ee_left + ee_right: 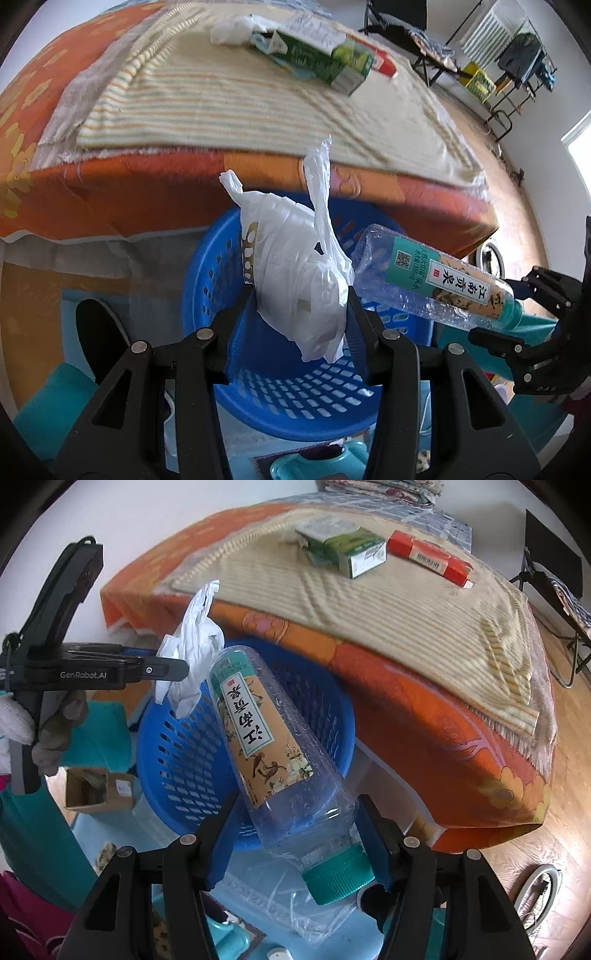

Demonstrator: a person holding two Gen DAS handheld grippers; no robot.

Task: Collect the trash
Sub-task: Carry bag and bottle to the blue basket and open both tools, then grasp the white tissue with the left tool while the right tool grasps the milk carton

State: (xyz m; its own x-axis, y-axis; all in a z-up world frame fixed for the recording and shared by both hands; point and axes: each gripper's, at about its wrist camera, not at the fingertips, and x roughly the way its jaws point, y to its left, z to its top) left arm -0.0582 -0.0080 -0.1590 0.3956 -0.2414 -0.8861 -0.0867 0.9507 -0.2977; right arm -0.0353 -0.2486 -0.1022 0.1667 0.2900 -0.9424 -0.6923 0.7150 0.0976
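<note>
The left hand-held gripper (301, 314) is closed on a crumpled white plastic bag (303, 273), with both fingers pressing the bag's lower bulk. The bag's two handles stand upward and its bottom hangs free. It is held directly above the open mouth of a blue perforated basket (295, 398). In the right wrist view the same bag (194, 646) hangs from the tips of the left hand-held gripper (173, 672), above the basket's (177, 768) near-left rim.

The right hand-held gripper (295, 834) is closed on a clear plastic water bottle (273, 753), gripping it at the shoulder just above the green cap (338, 878). The bottle is tilted, cap toward the camera and base pointing away over the basket. Its label is tan and teal with Chinese characters. In the left wrist view the bottle (432, 277) enters from the right, with its base just beside the bag; contact between them cannot be determined.

The basket stands on the floor against the side of a bed (424, 709) covered by an orange floral sheet. A striped beige blanket (258, 96) lies on the bed. On the blanket lie a green carton (343, 550), a red box (430, 557) just beside it, and a white crumpled item (232, 29) at the carton's far end. A small open cardboard box (96, 788) sits on the floor to the left of the basket.
</note>
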